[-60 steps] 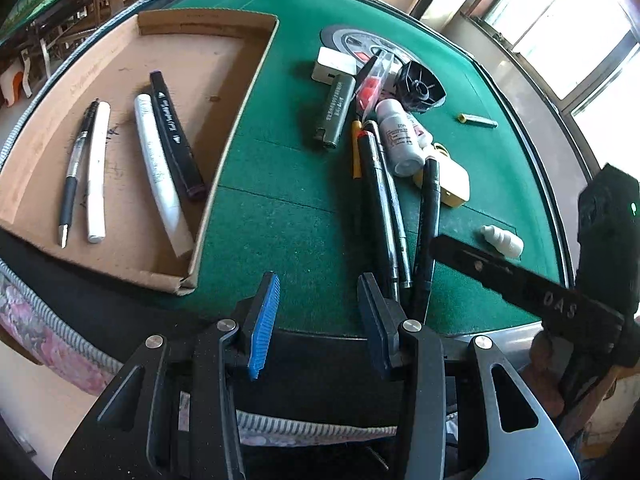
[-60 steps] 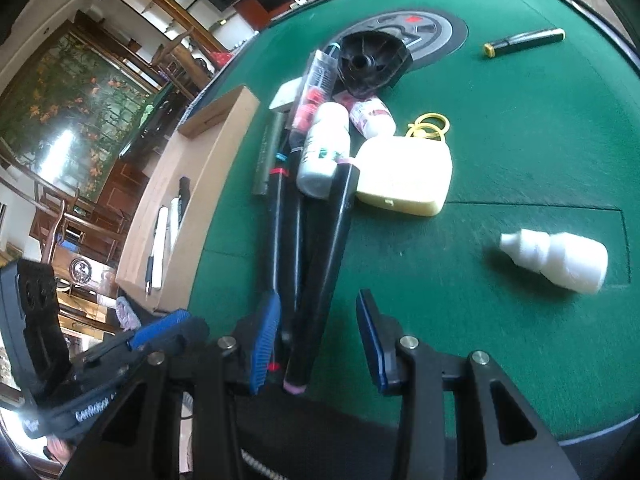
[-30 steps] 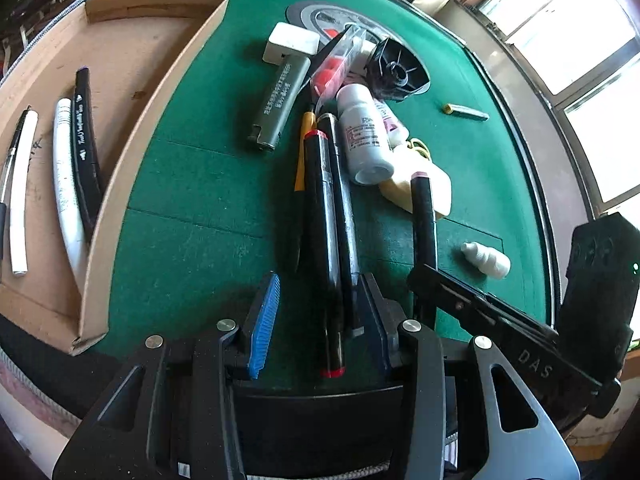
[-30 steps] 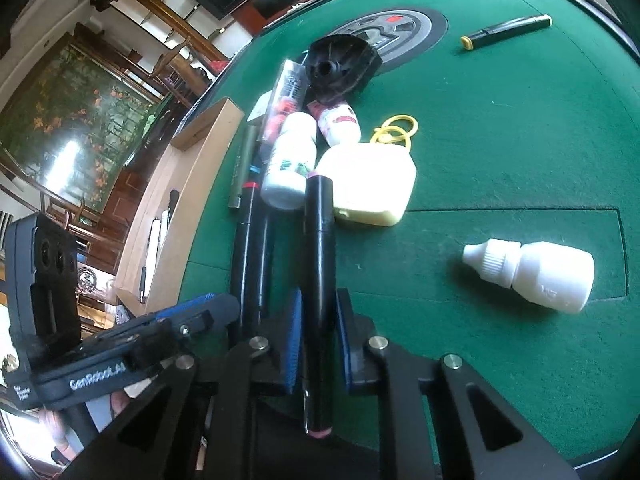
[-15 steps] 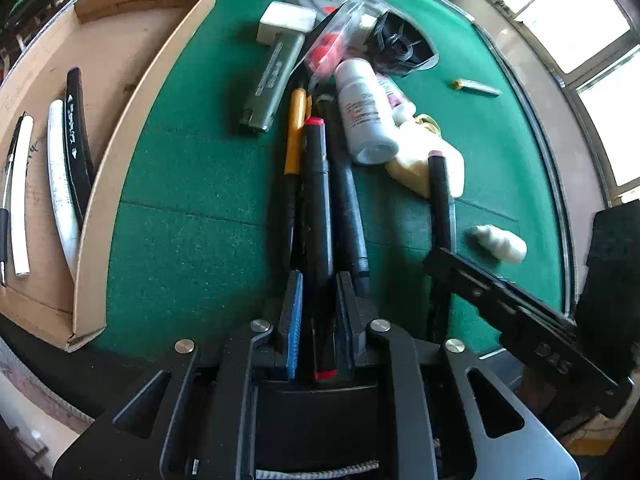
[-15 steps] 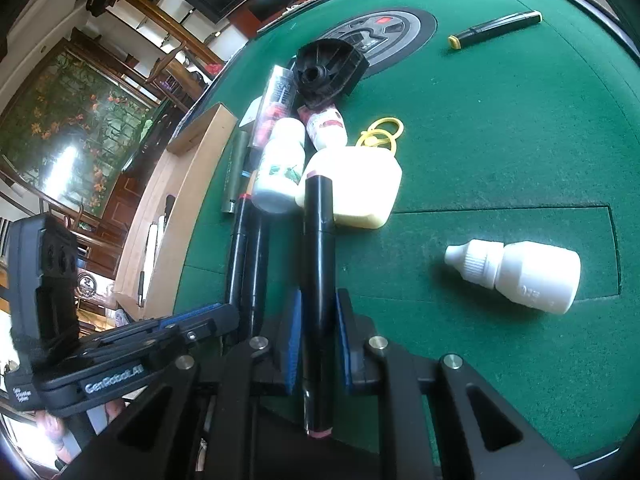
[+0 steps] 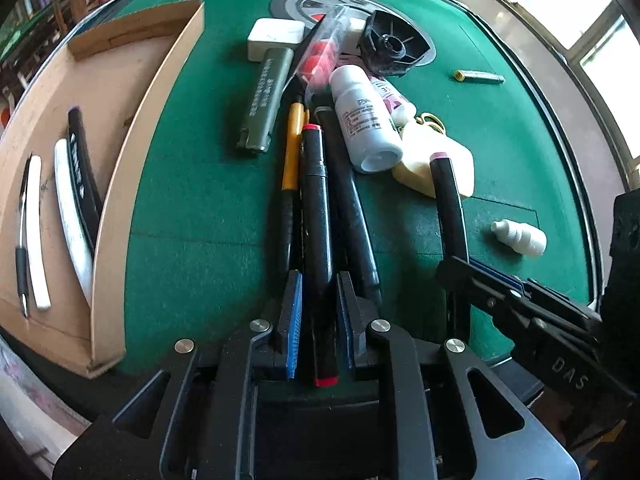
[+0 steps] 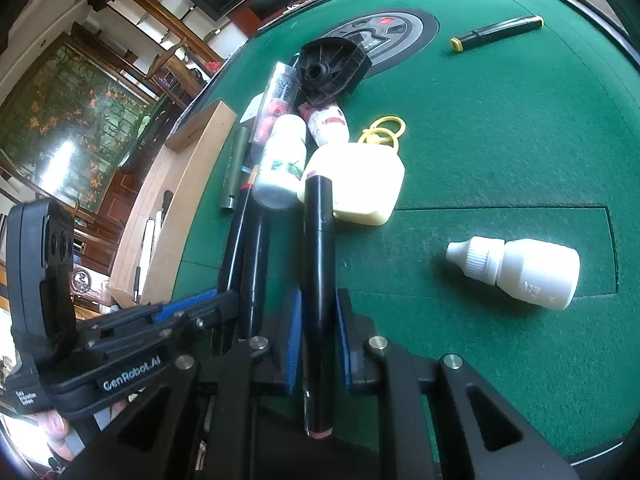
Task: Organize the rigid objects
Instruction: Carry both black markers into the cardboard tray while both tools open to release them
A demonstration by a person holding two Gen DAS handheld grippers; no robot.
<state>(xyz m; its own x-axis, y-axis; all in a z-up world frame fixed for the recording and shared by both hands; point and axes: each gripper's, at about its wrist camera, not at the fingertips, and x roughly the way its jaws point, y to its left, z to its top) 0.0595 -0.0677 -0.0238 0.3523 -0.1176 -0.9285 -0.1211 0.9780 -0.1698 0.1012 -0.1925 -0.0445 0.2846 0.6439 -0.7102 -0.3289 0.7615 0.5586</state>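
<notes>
My left gripper [image 7: 318, 280] is shut on a black marker with red ends [image 7: 316, 208], which lies in a row with a yellow-and-black pen [image 7: 294, 148] and another black marker [image 7: 354, 208] on the green felt. To its right my right gripper [image 8: 318, 300] is shut on a black marker with pink ends [image 8: 318, 240], also seen as the marker [image 7: 450, 208] in the left wrist view. A cardboard tray [image 7: 116, 200] at the left holds a black marker [image 7: 82, 160], white markers [image 7: 68, 204] and a pen.
A pile lies beyond the markers: white bottle [image 7: 366, 120], cream case [image 8: 360, 180], olive tube [image 7: 266, 100], black plastic part [image 8: 330, 68], packet of red items [image 7: 320, 56], yellow rubber bands [image 8: 384, 128]. A small dropper bottle [image 8: 520, 270] and a yellow-capped marker [image 8: 496, 32] lie apart at right.
My left gripper moved right from the tray to the marker row and shut on the red-ended marker. My right gripper closed on the pink-ended marker and has held still since.
</notes>
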